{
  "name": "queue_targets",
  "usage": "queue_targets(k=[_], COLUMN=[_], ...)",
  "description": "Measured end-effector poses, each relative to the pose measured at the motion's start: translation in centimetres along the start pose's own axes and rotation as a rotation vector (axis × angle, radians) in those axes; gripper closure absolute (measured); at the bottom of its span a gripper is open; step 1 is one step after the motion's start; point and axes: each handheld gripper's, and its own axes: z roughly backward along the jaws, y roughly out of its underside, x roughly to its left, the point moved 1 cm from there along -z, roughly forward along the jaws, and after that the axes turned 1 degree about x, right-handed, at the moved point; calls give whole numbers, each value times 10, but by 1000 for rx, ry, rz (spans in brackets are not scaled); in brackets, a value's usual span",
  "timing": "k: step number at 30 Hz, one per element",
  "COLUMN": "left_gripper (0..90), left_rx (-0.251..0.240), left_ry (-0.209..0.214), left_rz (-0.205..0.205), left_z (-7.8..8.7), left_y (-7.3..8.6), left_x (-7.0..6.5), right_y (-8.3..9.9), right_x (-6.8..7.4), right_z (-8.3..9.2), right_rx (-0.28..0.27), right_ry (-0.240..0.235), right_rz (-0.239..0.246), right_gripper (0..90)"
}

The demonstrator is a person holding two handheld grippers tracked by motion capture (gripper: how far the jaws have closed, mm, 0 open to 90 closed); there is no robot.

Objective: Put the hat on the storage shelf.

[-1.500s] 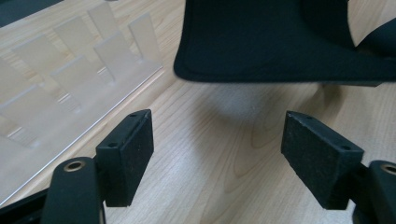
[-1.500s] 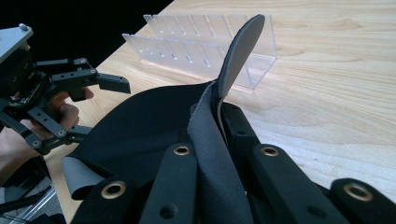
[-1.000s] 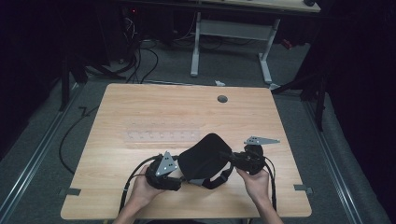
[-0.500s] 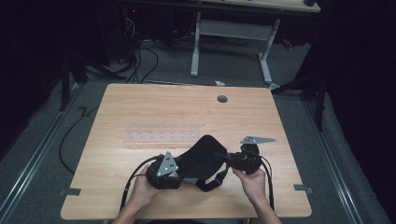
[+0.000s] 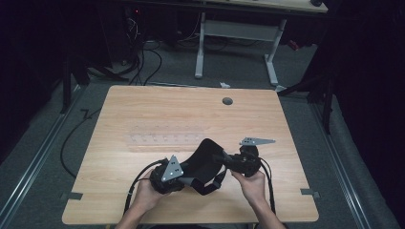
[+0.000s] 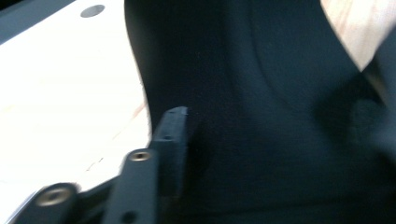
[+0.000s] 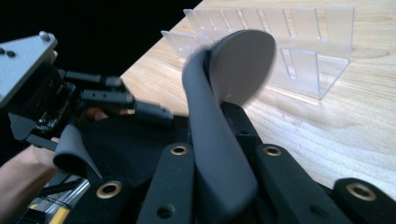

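Observation:
A floppy black rubber pad [image 5: 203, 157] hangs between both grippers above the table's near edge. My right gripper [image 5: 224, 160] is shut on one end of it; in the right gripper view the pad [image 7: 238, 65] rises from between the jaws and curls over. My left gripper [image 5: 191, 180] is at the pad's other end, and its jaws have just been closing. In the left gripper view one finger [image 6: 168, 135] stands beside the dark sheet [image 6: 243, 93], which hides the other jaw. From the right gripper view, the left gripper [image 7: 140, 105] still shows a gap between its jaws.
A clear slotted acrylic rack [image 5: 162, 138] lies on the wooden table [image 5: 143, 109] just beyond the grippers, also seen close in the right gripper view as the rack [image 7: 299, 51]. A round cable hole [image 5: 227, 101] sits near the far edge. Cables trail off the near edge.
The pad's raised end has drooped and shifted slightly left. The right gripper has edged a little left and nearer. The left hand has stayed put.

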Motion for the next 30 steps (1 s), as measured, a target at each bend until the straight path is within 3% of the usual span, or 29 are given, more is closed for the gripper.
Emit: queue_targets(k=[8,13,21,26,30], left_gripper=[790,856,860,860,860], left_rx=[33,64,74,41,23], left_ry=[75,126,114,115,136], left_rz=[-17,3,37,75,104], left_z=[9,13,12,17,24], left_y=[-6,-8,-8,-13,-19], left_x=[-3,-7,-4,1,3], right_y=[-2,0,1,5,14], right_x=[-2,-4,-13,-20,-32], right_z=[-1,0,5,16,20], right_rx=[-13,-17,-54,-73,-47], right_ry=[0,6,37,72,98], right_rz=[5,-1,11,15,9], right_gripper=[792,727,547,527,527])
